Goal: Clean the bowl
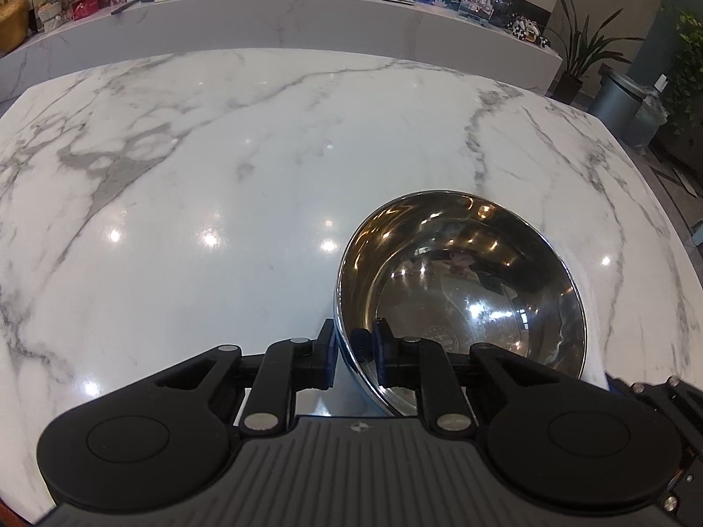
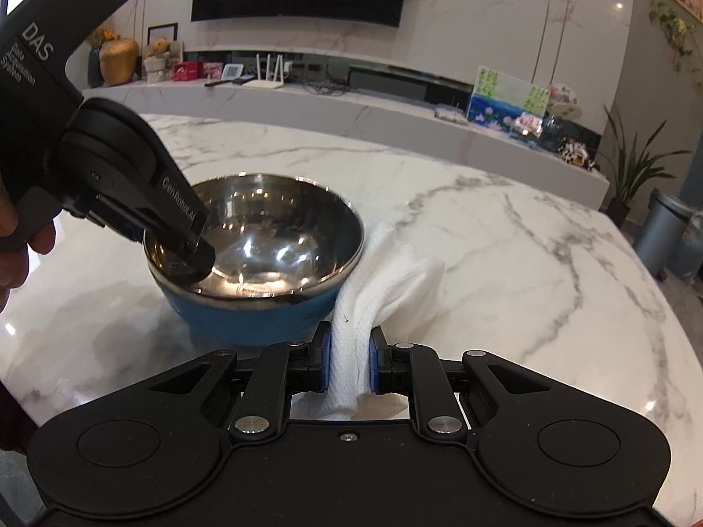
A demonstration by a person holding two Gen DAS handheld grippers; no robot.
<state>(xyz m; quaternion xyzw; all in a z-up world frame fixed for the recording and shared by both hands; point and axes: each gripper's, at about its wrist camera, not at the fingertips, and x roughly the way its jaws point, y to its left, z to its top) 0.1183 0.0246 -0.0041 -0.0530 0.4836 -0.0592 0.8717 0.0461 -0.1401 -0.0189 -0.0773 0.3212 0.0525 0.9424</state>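
Observation:
A steel bowl point(image 1: 465, 290) with a blue outside stands on the white marble table point(image 1: 219, 153). My left gripper point(image 1: 353, 347) is shut on the bowl's near rim, one finger inside and one outside. In the right wrist view the bowl point(image 2: 259, 237) sits left of centre, with the left gripper point(image 2: 193, 246) clamped on its left rim. My right gripper point(image 2: 349, 364) is shut on a crumpled white paper towel point(image 2: 386, 285), which lies on the table touching the bowl's right side.
A long marble shelf point(image 2: 351, 110) behind the table point(image 2: 527, 241) carries a router, pictures and ornaments. A grey bin point(image 2: 663, 237) and potted plants point(image 2: 632, 167) stand on the floor at the right. A dark screen hangs on the back wall.

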